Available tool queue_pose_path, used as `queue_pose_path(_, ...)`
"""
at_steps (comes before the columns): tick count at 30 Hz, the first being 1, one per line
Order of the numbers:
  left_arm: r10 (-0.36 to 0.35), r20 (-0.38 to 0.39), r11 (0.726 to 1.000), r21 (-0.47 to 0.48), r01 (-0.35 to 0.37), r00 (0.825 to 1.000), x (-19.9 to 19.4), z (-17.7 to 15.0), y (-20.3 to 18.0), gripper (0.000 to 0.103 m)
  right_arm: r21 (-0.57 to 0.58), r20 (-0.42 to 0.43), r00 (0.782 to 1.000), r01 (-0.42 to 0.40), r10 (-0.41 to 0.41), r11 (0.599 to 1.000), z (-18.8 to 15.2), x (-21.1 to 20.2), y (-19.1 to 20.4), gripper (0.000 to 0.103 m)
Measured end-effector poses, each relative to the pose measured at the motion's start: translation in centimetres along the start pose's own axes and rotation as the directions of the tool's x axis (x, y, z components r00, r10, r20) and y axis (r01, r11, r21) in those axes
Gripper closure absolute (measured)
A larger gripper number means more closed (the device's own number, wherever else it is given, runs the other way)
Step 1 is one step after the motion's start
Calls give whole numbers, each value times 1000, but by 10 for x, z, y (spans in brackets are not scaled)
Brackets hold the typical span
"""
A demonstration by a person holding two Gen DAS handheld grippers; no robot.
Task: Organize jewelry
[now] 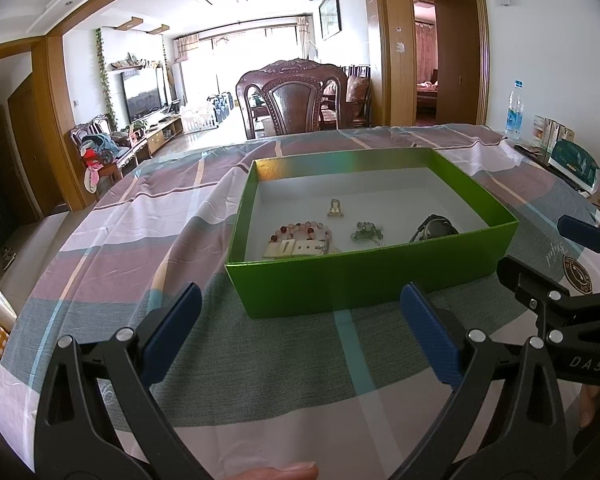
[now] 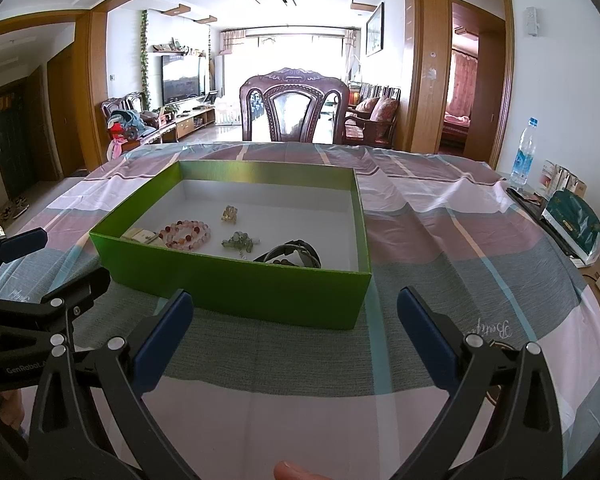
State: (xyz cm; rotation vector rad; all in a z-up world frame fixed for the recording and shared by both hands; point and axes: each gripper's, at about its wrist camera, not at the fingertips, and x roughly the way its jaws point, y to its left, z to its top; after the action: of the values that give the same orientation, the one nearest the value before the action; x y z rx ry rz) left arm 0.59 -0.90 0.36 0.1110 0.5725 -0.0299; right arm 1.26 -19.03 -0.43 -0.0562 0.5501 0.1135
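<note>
The left gripper (image 1: 300,336) hung wide open with nothing between its 2 blue fingers (image 1: 172,328); the right gripper (image 2: 296,336) was likewise spread wide and empty, both low over the striped tablecloth (image 2: 440,240); just beyond the fingertips stood the green box (image 2: 236,288); inside it, from near to far, lay a black watch (image 2: 296,254), a red bead bracelet (image 2: 188,234), a green bead piece (image 2: 238,242) and a small gold piece (image 2: 229,214); past the table stood a dark wooden chair (image 2: 294,108).
</note>
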Motion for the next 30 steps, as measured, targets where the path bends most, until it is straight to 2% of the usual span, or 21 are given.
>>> queue_pose_path(30, -1, -4, 1000, -2, 1, 1000, 0, -1, 1, 4, 0, -5, 1000, -3, 3, 1000, -1, 1, 1, 3)
